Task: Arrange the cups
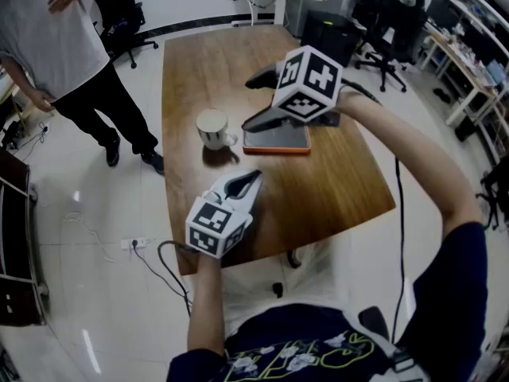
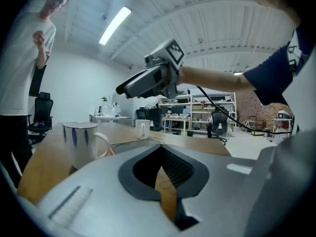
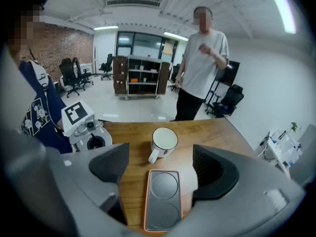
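White ceramic cup with blue leaf marks and a loop handle (image 1: 213, 128), upright on the brown wooden table (image 1: 318, 189), not yet taken.

We see it just beside the flat grey tray with an orange rim (image 1: 276, 150), apart from it, with its handle turned toward the tray. Our right gripper (image 3: 159, 168) hovers over the tray, jaws spread wide with nothing between them. Our left gripper (image 1: 248, 183), low near the table's near edge, has its jaws pressed together on nothing. We judge the cup rigid, fairly heavy for its size, glazed and therefore slippery, and breakable if tipped or dropped. The best hold, we think, is one pad inside the rim and one outside, on the wall away from the handle, squeezed firmly and lifted straight up.
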The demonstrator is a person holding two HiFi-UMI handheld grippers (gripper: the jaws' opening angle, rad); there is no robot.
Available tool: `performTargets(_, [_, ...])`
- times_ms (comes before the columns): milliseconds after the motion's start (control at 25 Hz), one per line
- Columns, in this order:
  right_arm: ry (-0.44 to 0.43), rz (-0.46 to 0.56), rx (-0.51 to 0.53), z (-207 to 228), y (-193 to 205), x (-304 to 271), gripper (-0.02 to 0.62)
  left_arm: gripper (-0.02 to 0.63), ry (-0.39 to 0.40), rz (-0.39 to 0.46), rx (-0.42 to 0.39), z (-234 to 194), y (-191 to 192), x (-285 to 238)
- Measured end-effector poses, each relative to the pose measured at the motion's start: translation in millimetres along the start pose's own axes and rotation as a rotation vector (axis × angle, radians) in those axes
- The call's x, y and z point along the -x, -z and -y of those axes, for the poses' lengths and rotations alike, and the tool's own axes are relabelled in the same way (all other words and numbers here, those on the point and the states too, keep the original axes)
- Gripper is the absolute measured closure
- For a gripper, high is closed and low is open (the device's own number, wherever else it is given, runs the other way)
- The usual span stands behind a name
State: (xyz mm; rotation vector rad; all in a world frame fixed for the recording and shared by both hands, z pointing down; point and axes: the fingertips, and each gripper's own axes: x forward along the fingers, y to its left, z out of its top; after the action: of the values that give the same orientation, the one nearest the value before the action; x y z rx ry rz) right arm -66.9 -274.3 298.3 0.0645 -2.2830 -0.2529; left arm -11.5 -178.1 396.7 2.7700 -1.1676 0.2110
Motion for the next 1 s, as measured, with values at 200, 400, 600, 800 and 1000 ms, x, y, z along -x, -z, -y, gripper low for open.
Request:
performTargets(200, [-0.145,-0.282,0.027,-14,-10,-63,0.158,0.604,0.025,-0.008,-0.006,4,0,0])
performTargets(400, [-0.171,-0.515,0.083,-8,7,-117,0.080,0.604,0.029,-0.010,-0.007,7,-2,-2])
performTargets(600, [-0.175,-0.583,0.052,4,13,-149,0.080,0.604,0.046,-0.011,-0.010,11,0,-2])
performTargets(800, [-0.192,-0.654,0.063,6,23,-164,0.089,0.604,0.049,-0.006,-0.010,9,-2,-1])
performTargets(1000, [-0.260,-0.693,0.054,-3,24,-166,0.189,0.604,0.053,0.003,-0.012,7,-7,1])
